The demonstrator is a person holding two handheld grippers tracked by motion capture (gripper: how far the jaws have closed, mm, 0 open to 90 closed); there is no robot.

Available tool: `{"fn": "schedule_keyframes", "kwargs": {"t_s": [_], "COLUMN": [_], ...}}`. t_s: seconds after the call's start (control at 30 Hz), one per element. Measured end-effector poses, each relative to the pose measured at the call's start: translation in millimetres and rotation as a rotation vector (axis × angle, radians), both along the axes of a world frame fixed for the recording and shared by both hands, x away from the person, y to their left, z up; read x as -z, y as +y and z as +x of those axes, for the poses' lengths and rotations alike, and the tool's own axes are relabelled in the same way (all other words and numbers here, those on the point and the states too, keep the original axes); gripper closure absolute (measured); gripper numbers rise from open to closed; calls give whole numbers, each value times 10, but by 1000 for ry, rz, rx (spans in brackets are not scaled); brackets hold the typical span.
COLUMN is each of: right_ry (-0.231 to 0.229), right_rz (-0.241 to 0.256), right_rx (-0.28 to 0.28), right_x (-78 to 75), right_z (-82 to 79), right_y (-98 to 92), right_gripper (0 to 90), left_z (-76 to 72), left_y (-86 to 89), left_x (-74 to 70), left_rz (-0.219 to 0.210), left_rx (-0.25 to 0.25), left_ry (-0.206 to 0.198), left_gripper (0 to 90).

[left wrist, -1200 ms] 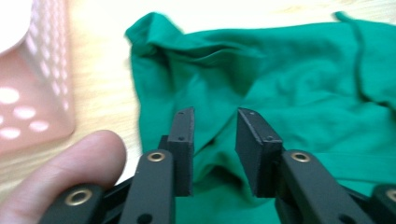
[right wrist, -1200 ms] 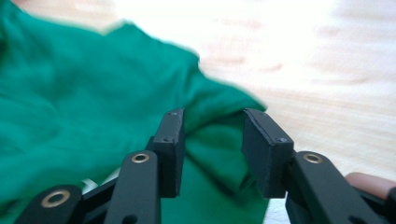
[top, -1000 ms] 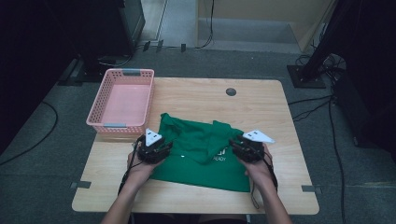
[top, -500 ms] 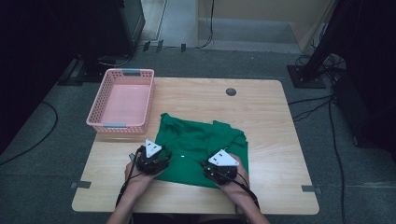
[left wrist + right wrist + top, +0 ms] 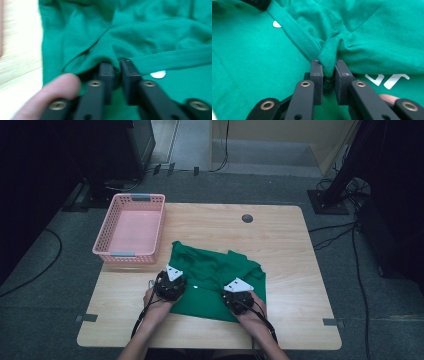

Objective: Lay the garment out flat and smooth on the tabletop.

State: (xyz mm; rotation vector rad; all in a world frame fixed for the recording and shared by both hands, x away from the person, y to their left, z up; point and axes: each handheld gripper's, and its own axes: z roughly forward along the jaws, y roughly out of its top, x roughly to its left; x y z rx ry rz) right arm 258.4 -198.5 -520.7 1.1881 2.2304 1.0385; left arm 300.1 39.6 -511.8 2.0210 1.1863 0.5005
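A green shirt point(image 5: 220, 280) of soft knit cotton lies rumpled on the pale wood tabletop point(image 5: 280, 240), toward the near edge and slightly left of centre. Its far portion is bunched into folds; the near portion lies flatter. A ribbed band point(image 5: 294, 32) — stitched along its edges — crosses the fabric, and white printed lettering point(image 5: 389, 79) shows on the cloth in the right gripper view. A small white spot point(image 5: 158, 74) sits just below the band in the left gripper view.

The left gripper point(image 5: 116, 72) rests at the shirt's near left part, its black jaws pressed together on a gathered fold of the fabric; a fingertip point(image 5: 60, 87) of the holding hand shows beside the jaws. The right gripper point(image 5: 329, 72) sits at the shirt's near right part, jaws pinching a raised ridge of cloth where the band meets a fold. In the high view both forearms come in from the near edge, the left hand point(image 5: 156, 301) and right hand point(image 5: 250, 312) low over the tabletop, each gripper topped by a grey three-cornered plate point(image 5: 238, 285).

A pink plastic basket point(image 5: 150, 200) with latticed walls stands at the far left corner, just beyond the shirt's left side. A dark round grommet point(image 5: 247, 218) sits near the far edge.
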Motion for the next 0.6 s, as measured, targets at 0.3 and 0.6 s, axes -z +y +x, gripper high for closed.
{"fn": "schedule_keyframes", "kwargs": {"t_s": [0.3, 0.6], "right_ry": [-38, -10], "right_rz": [72, 60], "right_rx": [-29, 4], "right_x": [-88, 42], "right_z": [75, 84], "right_y": [-299, -317], "right_gripper": [820, 818], "left_z": [-16, -75], "left_y": [-36, -39], "left_x": [14, 100], "left_rz": [-64, -102], "left_rx": [110, 87], "left_ry": [3, 32], "left_gripper": [868, 866]}}
